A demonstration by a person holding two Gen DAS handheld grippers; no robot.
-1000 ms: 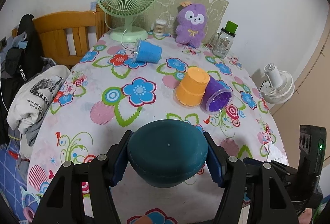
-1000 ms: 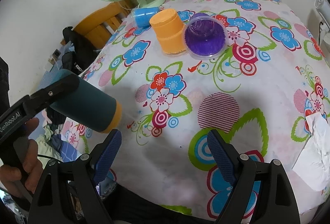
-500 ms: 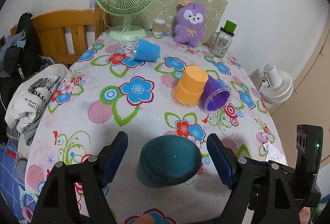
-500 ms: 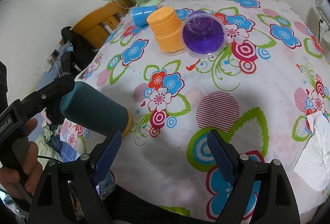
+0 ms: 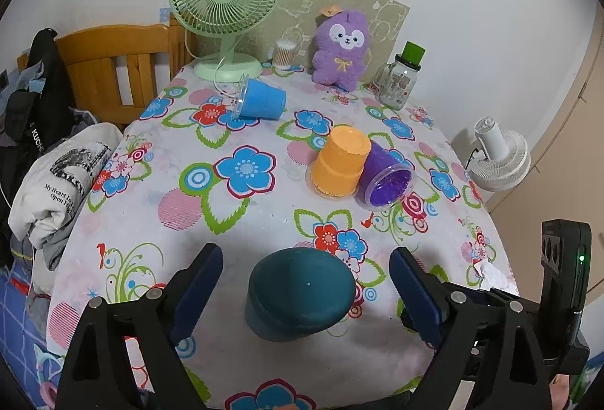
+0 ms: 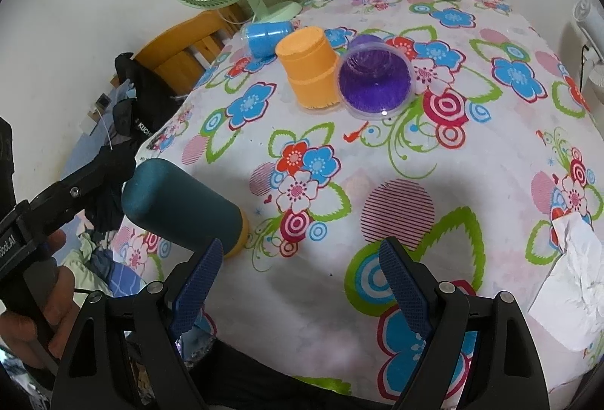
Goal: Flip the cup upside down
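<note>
Teal and rubbery-looking, the cup (image 5: 300,293) stands base-up on the flowered tablecloth (image 5: 241,206), its orange rim (image 6: 241,234) pressed to the cloth. It sits between the spread blue pads of the left gripper (image 5: 305,291), which touch nothing and hold nothing. Seen from the right wrist, the cup is at the near left edge of the table, the left gripper's black finger (image 6: 79,183) beside its base. The right gripper (image 6: 298,285), to the right of the cup, is also wide apart and empty.

Beyond the cup, toward the table's middle, an orange cup (image 5: 341,162) is already inverted; a purple cup (image 5: 385,176) leans on its side against it. Farther still from the teal cup, a blue cup (image 5: 260,102) lies tipped near the green fan (image 5: 226,6).

The teal cup appears finished. To leave it well, the left gripper should draw straight back with its pads kept clear of the walls, since a graze could topple a cup so close to the edge.
</note>
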